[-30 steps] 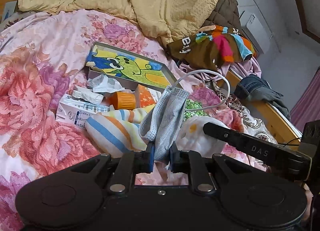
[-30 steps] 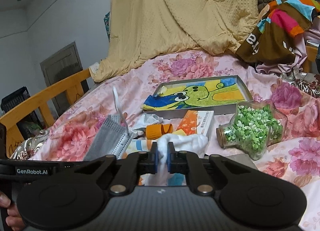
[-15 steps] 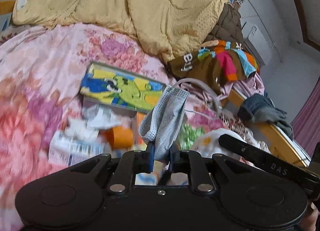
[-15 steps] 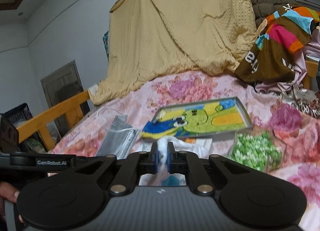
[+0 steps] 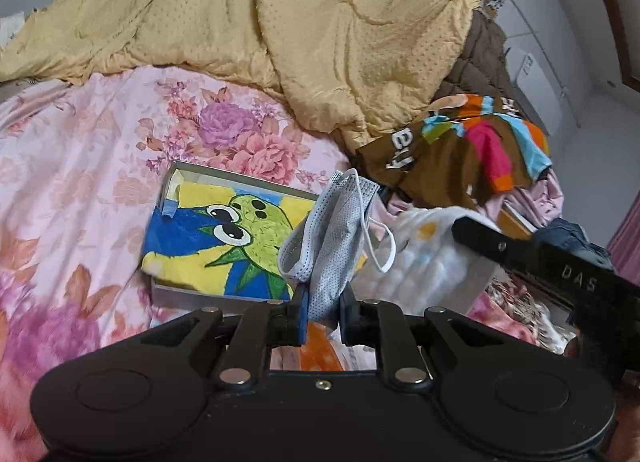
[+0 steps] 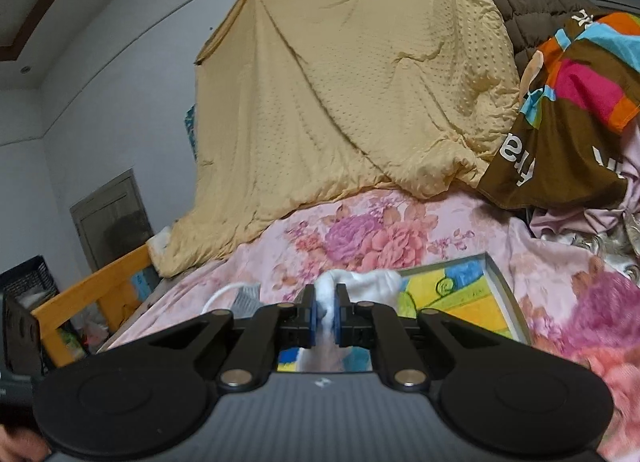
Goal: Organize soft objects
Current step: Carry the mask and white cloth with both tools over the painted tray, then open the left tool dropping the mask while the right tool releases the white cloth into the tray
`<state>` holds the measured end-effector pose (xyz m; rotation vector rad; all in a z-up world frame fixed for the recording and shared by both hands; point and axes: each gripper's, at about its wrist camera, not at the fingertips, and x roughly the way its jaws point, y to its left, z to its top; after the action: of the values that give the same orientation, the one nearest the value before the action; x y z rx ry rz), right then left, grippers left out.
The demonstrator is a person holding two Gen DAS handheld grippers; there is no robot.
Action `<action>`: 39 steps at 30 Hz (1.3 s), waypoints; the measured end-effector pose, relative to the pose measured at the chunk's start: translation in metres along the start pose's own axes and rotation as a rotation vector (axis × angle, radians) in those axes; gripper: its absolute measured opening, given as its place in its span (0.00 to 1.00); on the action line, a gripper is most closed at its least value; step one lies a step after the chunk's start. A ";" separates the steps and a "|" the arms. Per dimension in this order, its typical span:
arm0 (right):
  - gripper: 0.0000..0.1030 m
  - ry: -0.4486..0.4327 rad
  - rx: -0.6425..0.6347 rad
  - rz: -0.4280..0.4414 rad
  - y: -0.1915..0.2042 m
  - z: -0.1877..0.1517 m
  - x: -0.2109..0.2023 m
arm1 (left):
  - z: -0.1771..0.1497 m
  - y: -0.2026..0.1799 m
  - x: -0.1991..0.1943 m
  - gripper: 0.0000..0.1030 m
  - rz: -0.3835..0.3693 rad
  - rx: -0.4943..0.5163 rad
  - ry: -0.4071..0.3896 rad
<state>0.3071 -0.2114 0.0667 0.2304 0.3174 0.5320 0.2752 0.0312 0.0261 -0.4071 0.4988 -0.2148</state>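
- Face mask (image 5: 328, 234): grey-blue, pinched at its lower end by the left hand-held gripper (image 5: 323, 318), standing above the picture tray (image 5: 192, 294), its white ear loop hanging to the right.
- White fleecy cloth (image 6: 360, 282): clamped in the right hand-held gripper (image 6: 325, 320), just left of the picture tray's corner.
- Bed (image 5: 80, 166): floral pink cover beneath the picture tray; yellow blanket (image 5: 280, 22) heaped behind it, brown striped garment (image 5: 460, 150) to its right.

The left gripper (image 5: 323, 312) pinches a grey face mask (image 5: 332, 238), held up just beside the cartoon-printed box (image 5: 208, 238).
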 end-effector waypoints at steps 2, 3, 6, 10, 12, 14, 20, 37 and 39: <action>0.08 -0.002 0.019 -0.003 -0.010 0.002 0.019 | 0.008 0.005 0.019 0.15 0.015 0.001 0.010; 0.08 -0.003 0.027 -0.008 -0.015 0.003 0.027 | 0.010 0.007 0.027 0.15 0.021 0.001 0.014; 0.08 -0.001 0.065 -0.021 -0.032 0.002 0.051 | 0.017 0.014 0.056 0.15 0.042 -0.006 0.034; 0.08 0.025 0.127 -0.041 -0.059 0.000 0.080 | 0.023 0.020 0.093 0.15 0.059 -0.010 0.072; 0.08 0.044 0.141 -0.060 -0.069 -0.003 0.090 | 0.024 0.024 0.111 0.15 0.050 -0.031 0.100; 0.08 0.060 0.154 -0.073 -0.078 -0.004 0.099 | 0.024 0.027 0.127 0.15 0.045 -0.052 0.126; 0.09 0.095 0.206 -0.100 -0.099 -0.010 0.118 | 0.024 0.028 0.160 0.15 0.063 -0.077 0.167; 0.09 0.265 0.236 -0.148 -0.114 -0.031 0.158 | 0.012 0.022 0.186 0.17 0.126 -0.059 0.278; 0.10 0.285 0.227 -0.141 -0.111 -0.034 0.163 | 0.012 0.023 0.186 0.18 0.136 -0.060 0.286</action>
<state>0.4788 -0.2140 -0.0364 0.3497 0.6686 0.3886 0.4433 0.0008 -0.0524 -0.4015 0.8127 -0.1266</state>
